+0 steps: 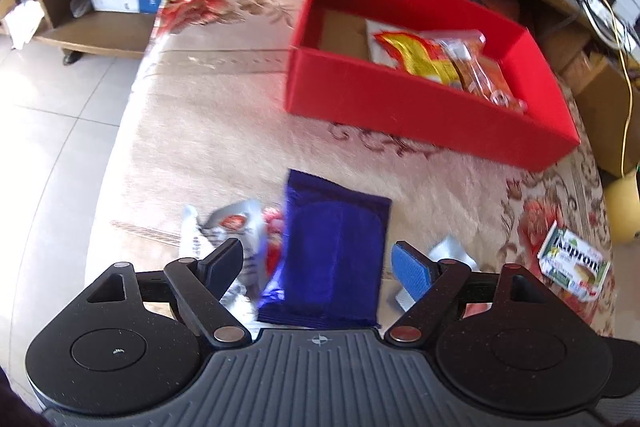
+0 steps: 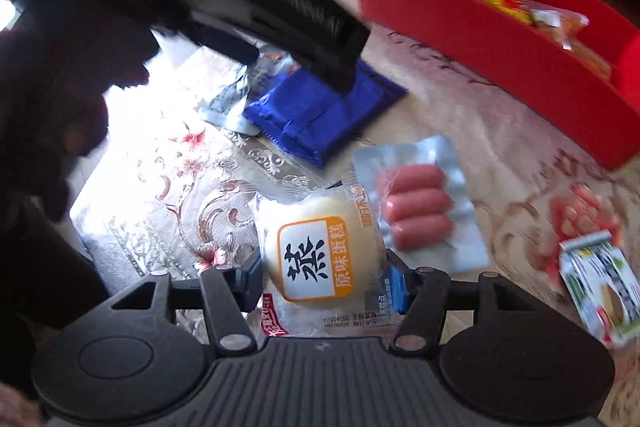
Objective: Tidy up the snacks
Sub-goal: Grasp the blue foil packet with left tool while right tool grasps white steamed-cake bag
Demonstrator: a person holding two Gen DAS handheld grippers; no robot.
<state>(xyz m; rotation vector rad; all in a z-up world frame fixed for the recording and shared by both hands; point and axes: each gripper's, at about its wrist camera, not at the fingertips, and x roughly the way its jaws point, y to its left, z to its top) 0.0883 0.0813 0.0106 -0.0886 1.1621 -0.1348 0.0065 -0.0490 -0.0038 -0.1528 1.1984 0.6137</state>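
**Snack sorting under way: two packets boxed, five still out**

The red box [image 1: 420, 107] sits in the upper right of the left wrist view on the patterned cloth of the surface [image 1: 224, 131]. Inside it lie a red-and-yellow packet [image 1: 416, 61] and an orange packet [image 1: 484, 75]; the far left end of the box is bare. So a small part of the job looks done.

The left tool [image 1: 320, 267] hangs with its fingers spread, straddling the blue packet [image 1: 336, 251] at the lower middle of the frame. The pads stand clear of the wrapper on both sides, so nothing is grasped yet. A silver packet [image 1: 232, 231] lies partly under the blue one's left edge.

In the right wrist view, the right tool [image 2: 324, 287] is clenched on the steamed cake packet [image 2: 316, 259] at lower centre, both pads pressing on its wrapper. Just beside it, to the right, lies the vacuum pack of sausages [image 2: 420, 211], and a small green-and-white biscuit box [image 2: 600, 291] sits near the right edge.

By that count five items remain outside the box: the cake, the blue packet, the silver one, the sausages and the biscuit box.
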